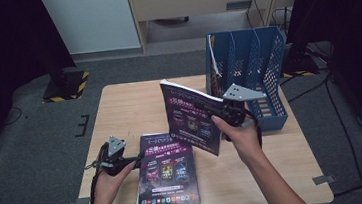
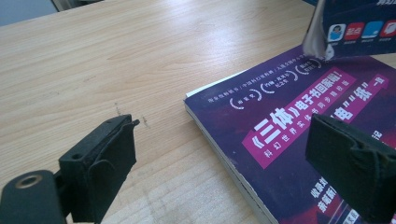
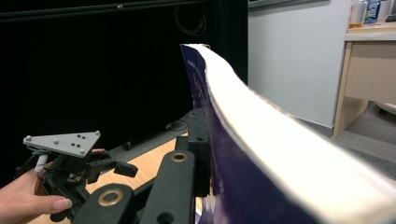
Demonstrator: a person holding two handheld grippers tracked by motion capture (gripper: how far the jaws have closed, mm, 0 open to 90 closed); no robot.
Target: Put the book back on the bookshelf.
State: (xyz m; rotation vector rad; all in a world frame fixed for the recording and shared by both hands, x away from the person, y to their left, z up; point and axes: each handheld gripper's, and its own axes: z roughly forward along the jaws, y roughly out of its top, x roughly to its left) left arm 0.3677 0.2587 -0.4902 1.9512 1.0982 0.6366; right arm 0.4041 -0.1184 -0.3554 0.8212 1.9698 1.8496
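A purple magazine (image 1: 166,171) lies flat on the wooden table (image 1: 129,107) near its front edge. My left gripper (image 1: 137,160) rests at that magazine's left edge with its jaws open. In the left gripper view (image 2: 224,154) one jaw hovers over the cover (image 2: 289,135), the other over bare wood. A second purple magazine (image 1: 193,115) is held upright above the table, with my right gripper (image 1: 224,114) shut on its right edge. In the right gripper view the jaw pad (image 3: 198,140) presses against the raised magazine's cover (image 3: 233,186), and its white page edges curve away.
A blue perforated file rack (image 1: 259,69) with several slots stands at the table's back right, just behind the raised magazine. Bare wood stretches across the table's back left. Dark floor mats and cables surround the table.
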